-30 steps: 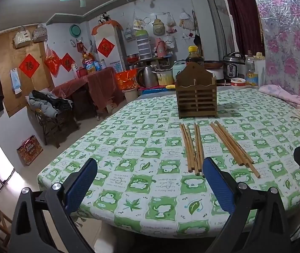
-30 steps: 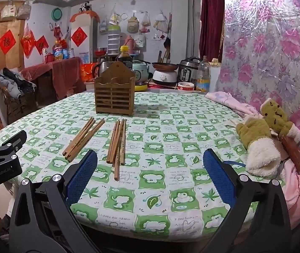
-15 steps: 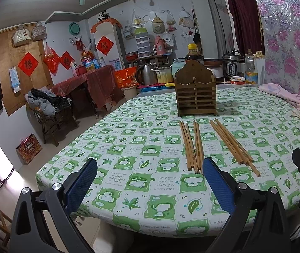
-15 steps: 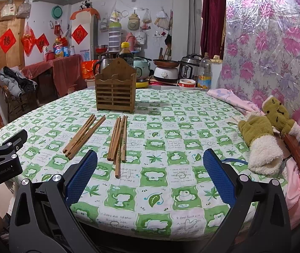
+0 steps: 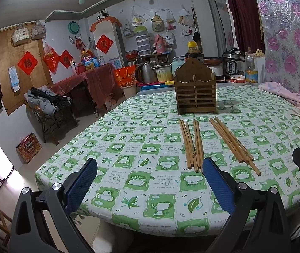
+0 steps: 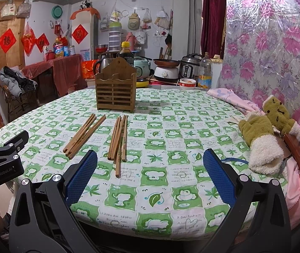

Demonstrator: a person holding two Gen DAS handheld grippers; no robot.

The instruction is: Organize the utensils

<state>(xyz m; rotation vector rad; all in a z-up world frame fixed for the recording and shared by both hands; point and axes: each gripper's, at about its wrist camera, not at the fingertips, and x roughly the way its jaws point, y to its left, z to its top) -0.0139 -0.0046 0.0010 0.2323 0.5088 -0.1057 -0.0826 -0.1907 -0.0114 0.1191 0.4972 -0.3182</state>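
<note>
Two bundles of wooden chopsticks lie on the green-checked tablecloth (image 5: 141,147). In the left wrist view the left bundle (image 5: 192,144) lies just beyond my right blue pad, and the right bundle (image 5: 233,144) fans out further right. In the right wrist view they show as a left bundle (image 6: 84,132) and a middle bundle (image 6: 119,140). A slatted wooden utensil holder (image 5: 195,92) (image 6: 115,88) stands upright behind them. My left gripper (image 5: 150,187) hangs open over the table's near edge. My right gripper (image 6: 150,181) is open too, empty.
Green plush mittens (image 6: 261,135) and pink cloth (image 6: 232,97) lie along the table's right side by the floral wall. A rice cooker (image 6: 189,67), bottles and a kettle stand behind the table. A chair with clothes (image 5: 46,107) sits left.
Both views have shifted slightly; the table's near edge sits a little further from each gripper. Chopsticks and holder have not moved. Both grippers stay open.
</note>
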